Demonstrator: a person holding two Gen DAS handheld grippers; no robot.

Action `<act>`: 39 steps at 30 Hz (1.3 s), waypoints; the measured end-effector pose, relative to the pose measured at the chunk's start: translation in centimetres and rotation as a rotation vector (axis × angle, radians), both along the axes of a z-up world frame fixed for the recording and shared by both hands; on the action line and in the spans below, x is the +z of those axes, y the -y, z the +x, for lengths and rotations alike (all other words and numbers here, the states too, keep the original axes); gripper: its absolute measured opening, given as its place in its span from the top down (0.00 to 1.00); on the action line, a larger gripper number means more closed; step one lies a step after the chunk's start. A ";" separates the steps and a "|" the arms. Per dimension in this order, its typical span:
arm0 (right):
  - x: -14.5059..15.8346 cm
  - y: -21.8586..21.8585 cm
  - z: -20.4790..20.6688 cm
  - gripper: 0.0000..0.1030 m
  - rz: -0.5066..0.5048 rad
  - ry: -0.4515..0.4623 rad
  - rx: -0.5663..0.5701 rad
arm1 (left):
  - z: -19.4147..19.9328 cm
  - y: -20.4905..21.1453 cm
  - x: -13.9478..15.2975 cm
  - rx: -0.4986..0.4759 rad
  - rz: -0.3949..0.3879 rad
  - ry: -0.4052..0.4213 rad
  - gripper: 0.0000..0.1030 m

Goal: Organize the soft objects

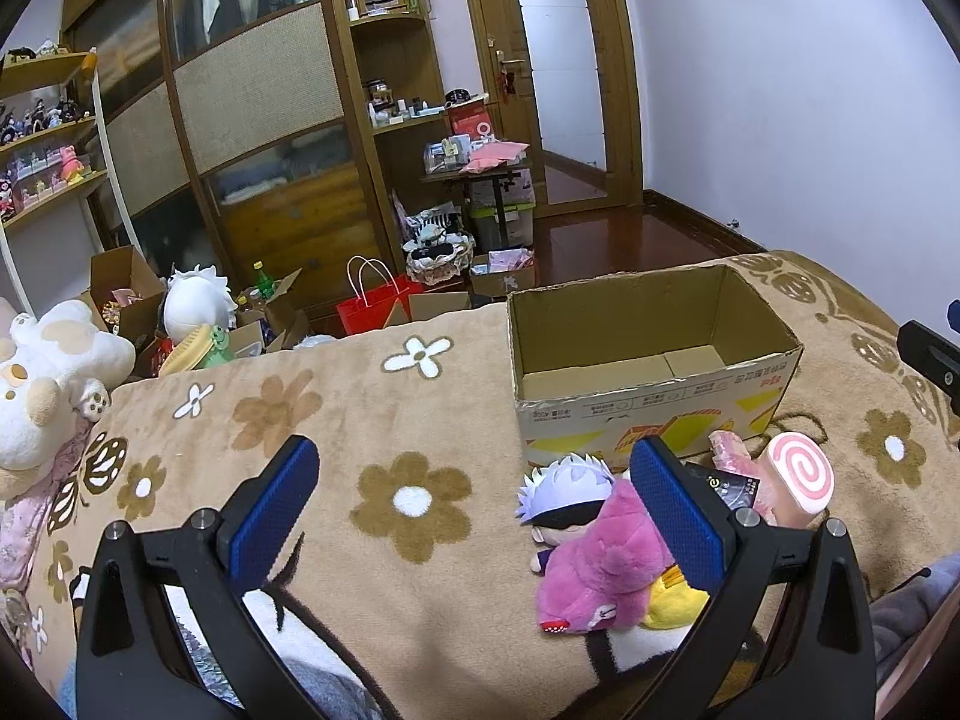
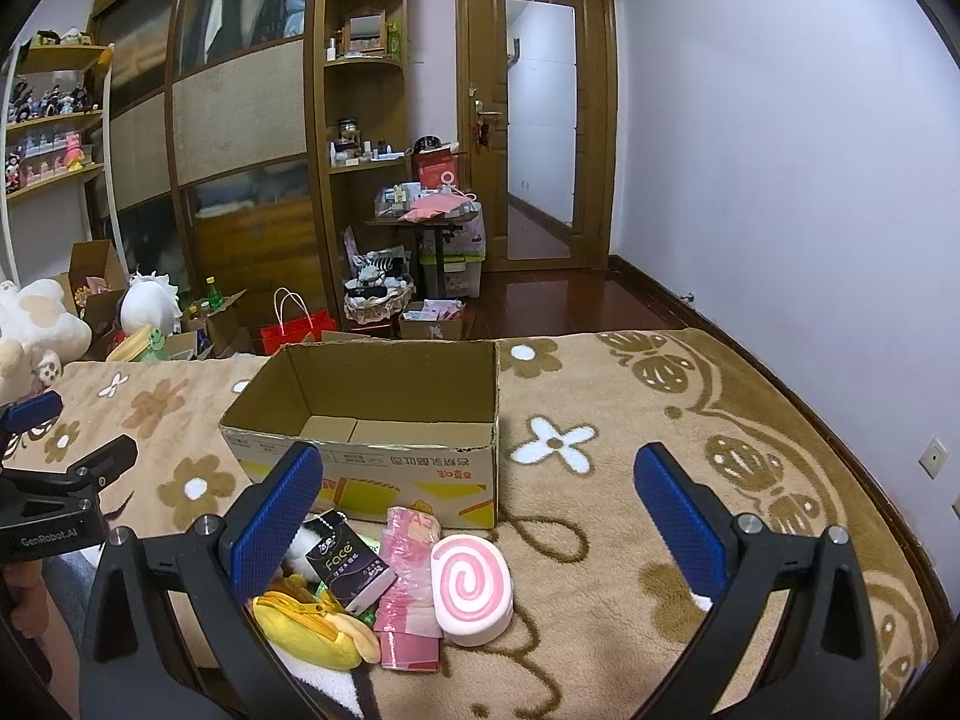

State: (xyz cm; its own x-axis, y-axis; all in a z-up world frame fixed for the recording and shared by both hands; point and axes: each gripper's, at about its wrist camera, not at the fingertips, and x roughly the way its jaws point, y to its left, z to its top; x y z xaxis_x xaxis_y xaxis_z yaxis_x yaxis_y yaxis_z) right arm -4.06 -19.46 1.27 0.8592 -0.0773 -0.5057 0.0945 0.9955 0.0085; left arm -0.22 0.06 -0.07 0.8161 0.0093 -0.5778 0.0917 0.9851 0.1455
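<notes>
At lower centre of both views, the toys (image 2: 414, 582) lie heaped on the bed before the empty box (image 2: 384, 420). Left tongs (image 1: 474, 504) and right tongs (image 2: 480, 504) gape wide, holding nothing; the first pick seems next, calling for closing on one toy.

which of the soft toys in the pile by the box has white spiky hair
The small plush doll with a black blindfold, at the left end of the pile. The pink plush beside it, the yellow plush and the pink swirl roll have no hair.
</notes>
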 end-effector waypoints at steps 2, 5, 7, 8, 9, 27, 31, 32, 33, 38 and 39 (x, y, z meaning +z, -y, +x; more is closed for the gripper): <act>0.0 0.0 0.0 0.00 -0.001 0.000 0.000 | 0.0 0.0 0.0 0.001 0.001 0.001 0.01; 0.0 0.0 0.0 0.00 0.000 0.000 0.001 | -0.1 -0.1 0.1 0.001 0.001 0.000 0.01; 0.0 0.0 0.0 0.00 -0.001 0.001 0.000 | -0.1 -0.1 0.1 0.001 0.001 0.001 0.01; 0.0 0.0 0.0 0.00 0.000 0.001 0.001 | -0.2 -0.1 0.1 0.001 0.001 0.002 0.01; 0.0 0.0 0.0 0.00 0.000 0.001 0.000 | -0.2 -0.3 0.0 0.001 0.001 0.003 0.01; 0.0 0.1 0.0 0.00 0.001 0.004 0.000 | -0.1 -0.2 0.0 0.001 0.005 0.001 0.01; 0.1 0.1 -0.1 0.00 0.001 0.005 0.000 | -0.1 -0.2 0.0 0.001 0.006 0.001 0.01; 0.0 0.1 0.0 0.00 0.002 0.004 0.000 | -0.2 -0.2 0.0 0.001 0.007 0.001 0.01; 0.0 0.1 0.0 0.00 0.001 0.004 0.000 | -0.1 -0.2 0.0 0.001 0.006 0.000 0.01; 0.0 0.1 -0.1 0.00 0.001 0.005 0.000 | 0.1 -0.4 -0.1 0.002 0.007 0.002 0.01; 0.0 0.1 -0.1 0.00 0.001 0.005 0.001 | 0.1 -0.4 -0.1 0.001 0.006 0.001 0.01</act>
